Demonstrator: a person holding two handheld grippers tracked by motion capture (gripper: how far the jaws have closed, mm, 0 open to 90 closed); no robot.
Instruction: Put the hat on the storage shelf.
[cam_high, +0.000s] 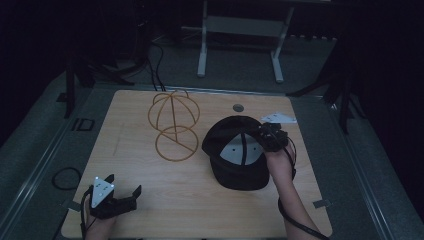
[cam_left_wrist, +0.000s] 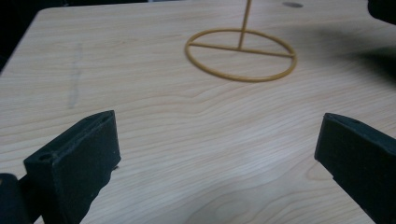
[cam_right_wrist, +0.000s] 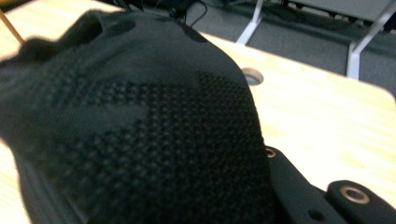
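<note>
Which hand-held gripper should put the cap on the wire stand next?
Right. The right hand-held gripper is already shut on the black cap, beside the wire stand. The left hand-held gripper sits open at the near edge.

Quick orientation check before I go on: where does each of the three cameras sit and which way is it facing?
High view: above the person's side, looking forward and down on the table; forearms enter from below, the left tool open, the right tool clamped on the black cap.
Left gripper view: low over the wood, facing the wire stand between its spread jaws.
Right gripper view: pressed against the cap's mesh, with table beyond.
Shared: the stand in the high and left gripper views; the cap in the high and right gripper views.
</note>
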